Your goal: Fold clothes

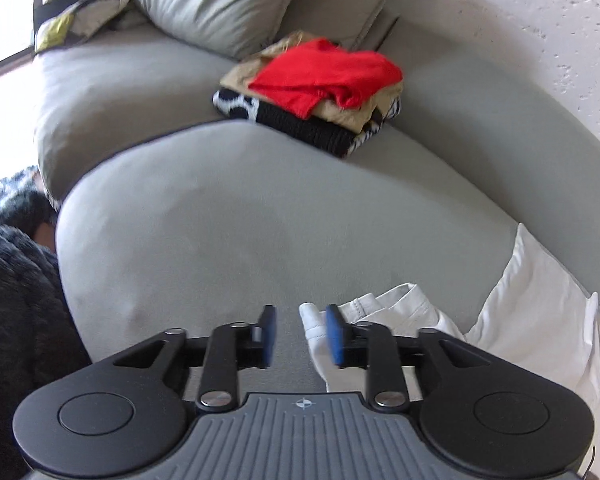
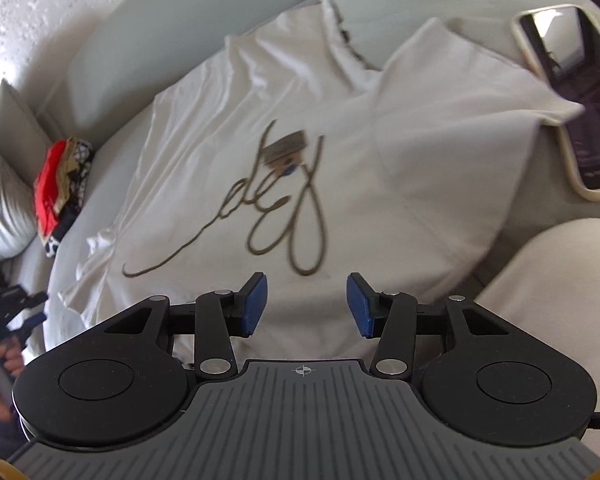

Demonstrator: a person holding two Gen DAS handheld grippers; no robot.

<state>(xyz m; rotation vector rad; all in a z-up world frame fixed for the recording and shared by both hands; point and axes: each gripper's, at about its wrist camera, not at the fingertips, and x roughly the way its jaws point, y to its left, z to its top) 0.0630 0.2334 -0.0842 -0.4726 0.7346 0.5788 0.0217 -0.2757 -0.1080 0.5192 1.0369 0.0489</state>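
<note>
A white T-shirt (image 2: pixel 260 128) with brown script lettering lies spread on the grey sofa, its right sleeve folded over the body. My right gripper (image 2: pixel 306 306) is open and empty just above the shirt's lower part. My left gripper (image 1: pixel 300 336) is open at the shirt's left edge; a bunched white fold of the shirt (image 1: pixel 314 320) lies between its blue pads, touching the right pad (image 1: pixel 334 336). The left gripper also shows at the left edge of the right wrist view (image 2: pixel 16 304).
A stack of folded clothes, red on top (image 1: pixel 320 76), sits on the sofa seat (image 1: pixel 228 220) by a grey cushion (image 1: pixel 228 0); the stack also shows in the right wrist view (image 2: pixel 60 184). A phone (image 2: pixel 572 92) lies right of the shirt. A dark furry rug (image 1: pixel 16 300) is at left.
</note>
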